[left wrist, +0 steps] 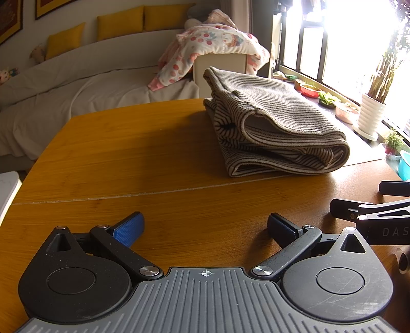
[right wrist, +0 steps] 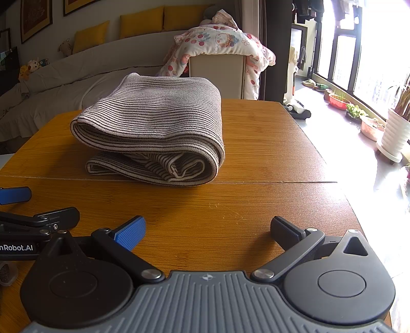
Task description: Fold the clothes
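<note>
Left wrist view: left hand-held gripper (left wrist: 205, 228) released, fingers spread wide, nothing between them, over a wooden desk (left wrist: 128, 164) with a seam across it. Folded striped garment (left wrist: 274, 128) lies on the desk ahead and to its right. Beyond: sofa (left wrist: 84, 84) with yellow cushions (left wrist: 120, 23), floral blanket (left wrist: 217, 41), bright window at right, white plant pot (left wrist: 370, 115) holding tall stems.

Right wrist view: right hand-held gripper (right wrist: 207, 229) likewise released and empty. Garment (right wrist: 153, 133) sits ahead, slightly left; folded layers show at its near edge. Only this view shows the desk's right edge and floor (right wrist: 371, 179).
</note>
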### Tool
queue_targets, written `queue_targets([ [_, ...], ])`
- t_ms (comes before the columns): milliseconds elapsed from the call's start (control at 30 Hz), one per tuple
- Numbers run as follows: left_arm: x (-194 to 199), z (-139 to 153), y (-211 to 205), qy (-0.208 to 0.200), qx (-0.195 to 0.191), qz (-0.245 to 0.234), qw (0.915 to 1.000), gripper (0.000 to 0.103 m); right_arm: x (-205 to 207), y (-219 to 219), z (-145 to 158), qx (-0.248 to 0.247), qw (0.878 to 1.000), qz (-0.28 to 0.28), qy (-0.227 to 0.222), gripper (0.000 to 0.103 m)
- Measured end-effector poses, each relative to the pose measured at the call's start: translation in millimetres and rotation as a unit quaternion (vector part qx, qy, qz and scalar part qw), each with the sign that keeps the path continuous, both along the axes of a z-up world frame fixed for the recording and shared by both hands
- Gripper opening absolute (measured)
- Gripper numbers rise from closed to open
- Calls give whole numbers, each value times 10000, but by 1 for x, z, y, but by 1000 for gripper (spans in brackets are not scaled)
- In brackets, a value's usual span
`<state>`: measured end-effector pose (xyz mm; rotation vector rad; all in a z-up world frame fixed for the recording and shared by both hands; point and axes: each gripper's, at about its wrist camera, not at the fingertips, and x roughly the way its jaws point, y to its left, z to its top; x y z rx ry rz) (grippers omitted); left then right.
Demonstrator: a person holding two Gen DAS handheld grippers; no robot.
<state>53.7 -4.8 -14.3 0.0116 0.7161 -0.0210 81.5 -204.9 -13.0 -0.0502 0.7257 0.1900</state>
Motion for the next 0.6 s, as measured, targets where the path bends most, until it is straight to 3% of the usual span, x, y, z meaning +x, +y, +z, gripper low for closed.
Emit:
queue_targets([
  [600, 2, 0, 1, -1, -1, -3, 10000, 103, -1, -1, 0, 0, 10000, 2, 1, 103],
])
